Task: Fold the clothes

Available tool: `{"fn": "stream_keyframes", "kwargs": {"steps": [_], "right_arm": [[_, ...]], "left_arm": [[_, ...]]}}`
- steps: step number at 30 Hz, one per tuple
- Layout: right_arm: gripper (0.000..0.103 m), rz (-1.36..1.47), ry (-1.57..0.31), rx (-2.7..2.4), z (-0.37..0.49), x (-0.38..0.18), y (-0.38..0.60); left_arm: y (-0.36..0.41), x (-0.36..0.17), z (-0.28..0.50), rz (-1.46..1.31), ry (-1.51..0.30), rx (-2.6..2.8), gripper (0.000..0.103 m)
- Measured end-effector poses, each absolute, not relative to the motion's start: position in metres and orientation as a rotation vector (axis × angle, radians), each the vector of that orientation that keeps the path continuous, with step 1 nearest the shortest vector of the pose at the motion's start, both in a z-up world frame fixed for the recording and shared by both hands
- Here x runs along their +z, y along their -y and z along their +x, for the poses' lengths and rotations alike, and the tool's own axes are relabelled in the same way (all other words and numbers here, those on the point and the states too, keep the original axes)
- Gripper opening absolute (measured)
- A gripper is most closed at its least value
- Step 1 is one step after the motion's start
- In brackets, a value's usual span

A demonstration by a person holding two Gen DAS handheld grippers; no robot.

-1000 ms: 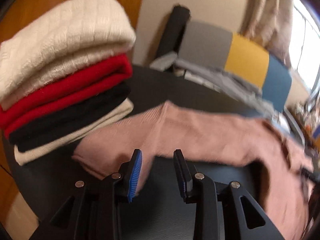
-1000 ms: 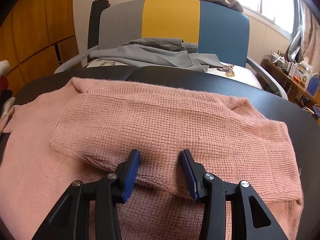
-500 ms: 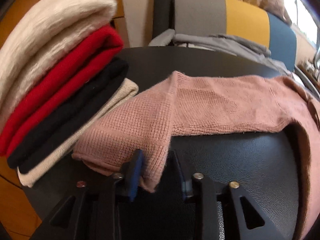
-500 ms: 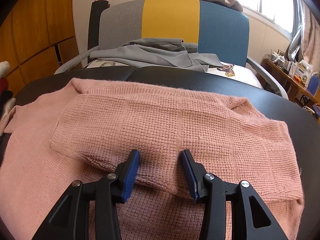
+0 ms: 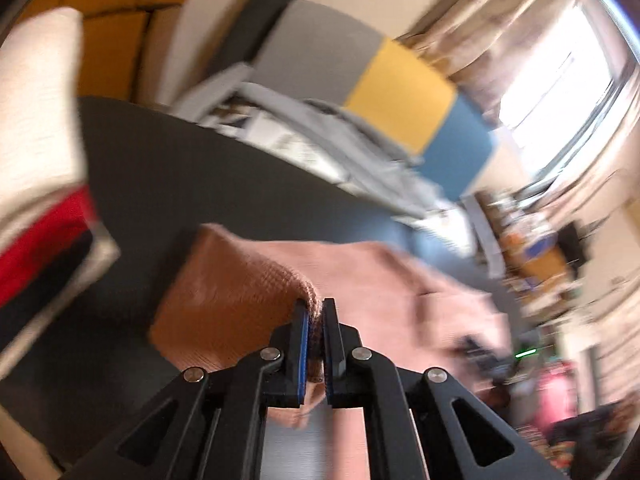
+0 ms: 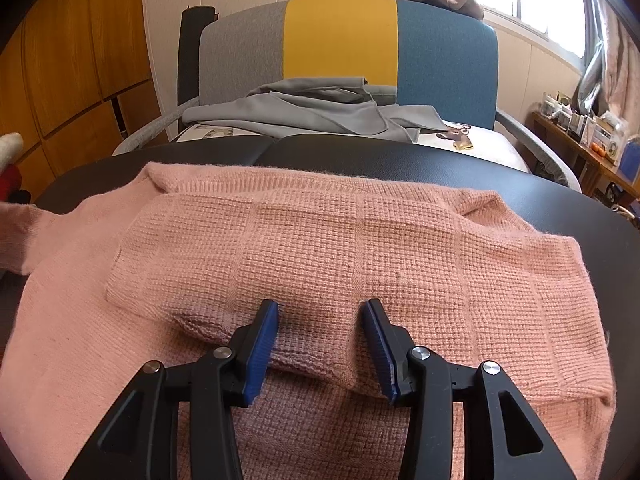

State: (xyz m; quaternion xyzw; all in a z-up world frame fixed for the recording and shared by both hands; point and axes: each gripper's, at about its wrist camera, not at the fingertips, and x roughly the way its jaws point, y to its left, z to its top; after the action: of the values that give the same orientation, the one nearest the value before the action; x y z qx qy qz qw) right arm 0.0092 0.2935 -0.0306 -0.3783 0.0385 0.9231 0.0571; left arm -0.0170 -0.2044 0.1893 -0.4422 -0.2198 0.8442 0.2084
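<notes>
A pink knit sweater (image 6: 320, 248) lies spread on the black table (image 6: 560, 204), one sleeve folded across its body. My right gripper (image 6: 320, 316) is open and hovers just over the folded sleeve's near edge, holding nothing. My left gripper (image 5: 315, 308) is shut on the cuff of the other pink sleeve (image 5: 240, 296) and holds it lifted above the table (image 5: 168, 168); that view is blurred by motion. The sleeve's far end shows at the left edge of the right wrist view (image 6: 20, 236).
A stack of folded sweaters (image 5: 36, 152), white, red, black and cream, stands at the table's left. Behind the table is a grey, yellow and blue chair (image 6: 344, 44) with a grey garment (image 6: 312, 112) on its seat. A cluttered shelf (image 6: 588, 136) is at right.
My left gripper has closed on the pink sleeve cuff and lifted it, swinging to the right. The right gripper and the sweater body have not moved.
</notes>
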Motion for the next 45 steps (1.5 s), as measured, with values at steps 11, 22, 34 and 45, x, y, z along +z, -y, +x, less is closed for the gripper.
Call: {"fn": "stream_keyframes", "kwargs": {"steps": [11,22,34,45], "right_arm": [[0.047,-1.142,-0.139,2.81,0.011,-0.031,-0.296],[0.047,-1.143,-0.139,2.81,0.011,-0.031,-0.295],[0.059,-1.177,-0.387,2.889,0.013,-0.028,-0.315],[0.059,-1.195,-1.285,2.731,0.012,-0.036,-0.354]], "left_arm": [[0.024,0.204,-0.058,-1.215,0.64,1.98,0.005],[-0.114,0.083,-0.072,-1.401,0.725,1.836,0.023],[0.01,0.064,-0.002,-1.087,0.535,2.12,0.036],[0.053,0.032,0.011,-1.044,0.603,2.164,0.035]]}}
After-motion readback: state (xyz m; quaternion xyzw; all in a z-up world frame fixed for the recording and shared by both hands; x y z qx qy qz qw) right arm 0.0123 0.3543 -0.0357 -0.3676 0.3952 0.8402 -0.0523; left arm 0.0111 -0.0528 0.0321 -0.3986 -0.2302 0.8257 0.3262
